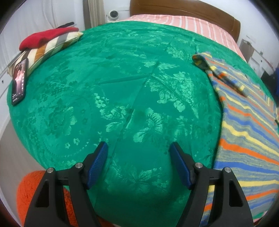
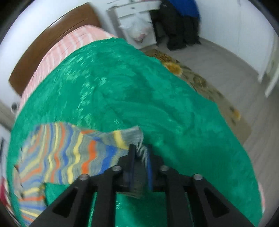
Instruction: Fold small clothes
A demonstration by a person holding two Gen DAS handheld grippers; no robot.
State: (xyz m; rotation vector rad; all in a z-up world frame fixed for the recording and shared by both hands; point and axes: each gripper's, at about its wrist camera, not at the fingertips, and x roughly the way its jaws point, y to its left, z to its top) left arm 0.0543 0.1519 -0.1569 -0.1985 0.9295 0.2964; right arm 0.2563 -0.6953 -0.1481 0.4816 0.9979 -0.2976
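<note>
A striped knit garment (image 1: 244, 125) in grey, orange, blue and yellow lies on the green bedspread (image 1: 122, 87) at the right of the left wrist view, one sleeve folded across it. My left gripper (image 1: 139, 148) is open and empty above the bare bedspread, left of the garment. In the blurred right wrist view my right gripper (image 2: 140, 150) is shut on the edge of the striped garment (image 2: 69, 153) and holds that end lifted off the green bedspread (image 2: 139, 87).
A striped pillow (image 1: 48, 47) with a red cloth (image 1: 43, 37) on it and a phone (image 1: 19, 82) lie at the bed's far left. An orange cloth (image 1: 31, 192) is at the near left. Headboard (image 1: 183, 10) behind. Floor rug (image 2: 200, 82) and white cabinet (image 2: 136, 22) lie beside the bed.
</note>
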